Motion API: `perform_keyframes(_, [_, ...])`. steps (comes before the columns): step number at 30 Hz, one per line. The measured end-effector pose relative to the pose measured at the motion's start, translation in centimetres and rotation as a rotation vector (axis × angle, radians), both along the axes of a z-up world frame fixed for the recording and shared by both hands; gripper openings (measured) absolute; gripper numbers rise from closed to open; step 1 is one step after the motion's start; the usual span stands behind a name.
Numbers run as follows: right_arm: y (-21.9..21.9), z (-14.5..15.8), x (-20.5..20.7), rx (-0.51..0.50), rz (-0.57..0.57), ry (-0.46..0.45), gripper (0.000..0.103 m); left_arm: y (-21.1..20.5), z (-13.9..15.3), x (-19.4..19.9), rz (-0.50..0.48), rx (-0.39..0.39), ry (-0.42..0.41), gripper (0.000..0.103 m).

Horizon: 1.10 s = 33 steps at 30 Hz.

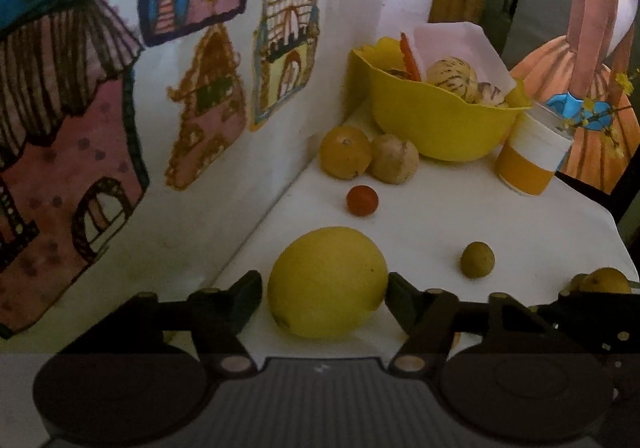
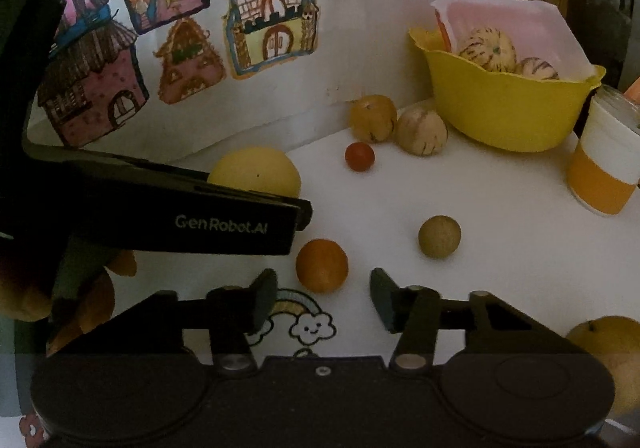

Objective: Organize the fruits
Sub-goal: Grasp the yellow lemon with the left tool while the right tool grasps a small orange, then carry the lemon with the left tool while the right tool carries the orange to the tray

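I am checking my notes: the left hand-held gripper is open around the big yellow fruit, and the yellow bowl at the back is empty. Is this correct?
Not entirely. The bowl is not empty: both wrist views show striped fruits in it. The left hand-held gripper is indeed open around the big yellow fruit.

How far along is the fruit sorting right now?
Early. Done: the yellow bowl already holds striped melons. In hand: the left tool is open around the big yellow fruit, which sits on the table; the right tool is open and empty just short of the small orange. Left: the cherry tomato, the greenish round fruit, and the orange and melon beside the bowl.
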State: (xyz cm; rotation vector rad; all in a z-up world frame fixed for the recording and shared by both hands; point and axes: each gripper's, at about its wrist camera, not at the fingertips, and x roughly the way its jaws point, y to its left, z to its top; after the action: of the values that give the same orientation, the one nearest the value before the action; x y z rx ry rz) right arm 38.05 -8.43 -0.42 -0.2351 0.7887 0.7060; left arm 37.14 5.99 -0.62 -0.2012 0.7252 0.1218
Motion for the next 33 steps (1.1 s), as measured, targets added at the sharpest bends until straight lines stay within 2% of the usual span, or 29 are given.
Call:
perform_keyframes(2, [0.2, 0.0, 0.0, -0.004, 0.0, -0.009, 0.04, 0.2, 0.0, -0.1, 0.001, -0.016, -0.004, 0.064])
perform_keyframes(5, [0.3, 0.1, -0.1, -0.002, 0.002, -0.012, 0.03, 0.2, 0.0, -0.3, 0.008, -0.023, -0.004, 0.064])
perform_keyframes(13, [-0.6, 0.8, -0.9, 0.015, -0.003, 0.003, 0.029, 0.0, 0.2, -1.3, 0.012, -0.04, 0.008, 0.063])
perform_keyframes(22, [-3.4, 3.4, -4.3, 0.019, 0.007, -0.068, 0.029, -0.3, 0.5, -4.0, 0.012, -0.072, 0.03, 0.063])
perform_keyframes(33, [-9.4, 6.6, -9.0, 0.062, -0.075, -0.122, 0.029, -4.2, 2.8, -8.0, -0.08, -0.063, -0.003, 0.063])
